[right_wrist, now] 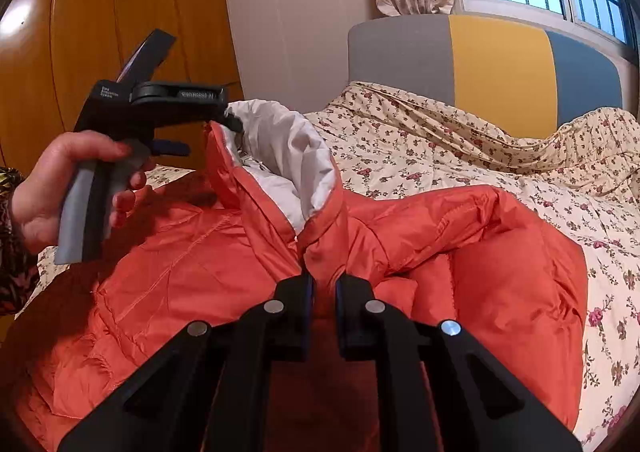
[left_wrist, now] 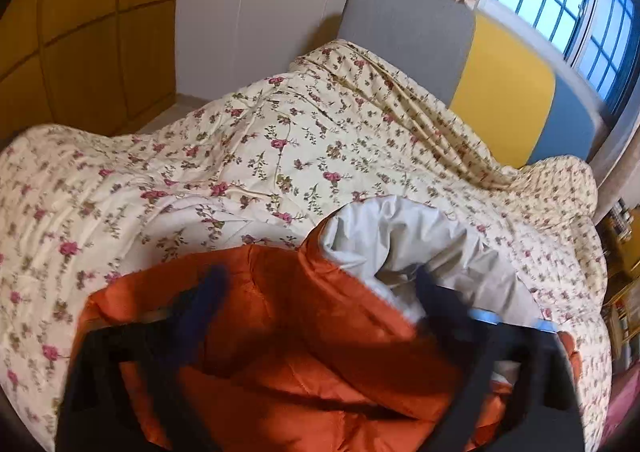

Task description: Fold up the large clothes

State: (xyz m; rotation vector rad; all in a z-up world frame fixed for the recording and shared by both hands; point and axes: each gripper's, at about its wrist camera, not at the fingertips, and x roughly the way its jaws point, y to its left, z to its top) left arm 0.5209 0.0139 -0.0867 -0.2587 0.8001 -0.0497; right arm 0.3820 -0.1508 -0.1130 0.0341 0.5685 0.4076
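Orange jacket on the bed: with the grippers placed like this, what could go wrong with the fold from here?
1. The right gripper pinches only a thin ridge of the jacket, so the slick fabric may slip out.
2. The left gripper is blurred; its hold on the hood looks doubtful, and the hood could flop back.
3. The quilt lies rumpled, so the fold may land uneven.

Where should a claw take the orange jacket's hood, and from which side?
I would take the hood by its orange rim, coming from above: it stands up with the white lining open, so the rim is a thin free edge.
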